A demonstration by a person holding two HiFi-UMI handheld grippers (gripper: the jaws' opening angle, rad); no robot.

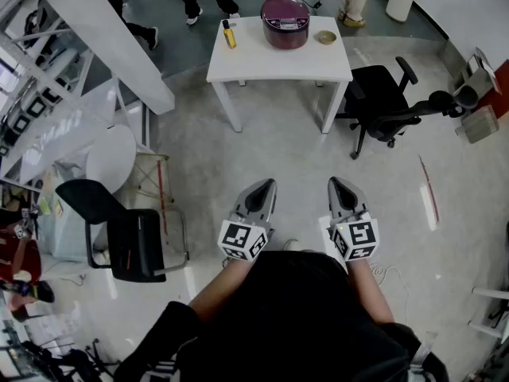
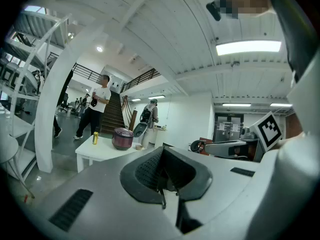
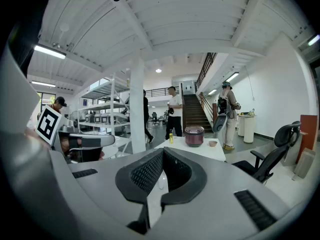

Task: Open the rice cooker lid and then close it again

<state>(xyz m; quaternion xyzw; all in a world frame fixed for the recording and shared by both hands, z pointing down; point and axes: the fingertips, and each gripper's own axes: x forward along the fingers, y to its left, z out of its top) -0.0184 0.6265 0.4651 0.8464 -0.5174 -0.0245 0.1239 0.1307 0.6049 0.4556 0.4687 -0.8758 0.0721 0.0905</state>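
Note:
A maroon rice cooker [image 1: 285, 21] with its lid down stands on a white table [image 1: 246, 62] far ahead. It also shows small in the left gripper view [image 2: 122, 138] and the right gripper view [image 3: 194, 136]. My left gripper [image 1: 265, 189] and right gripper [image 1: 337, 189] are held side by side near my body, well short of the table. Both are shut with nothing between their jaws.
A yellow can [image 1: 229, 35] and a small bowl [image 1: 325, 37] flank the cooker. A black office chair [image 1: 382, 106] stands right of the table, another black chair [image 1: 127, 233] at my left. A white stair column [image 1: 103, 38] rises at left. People stand beyond the table.

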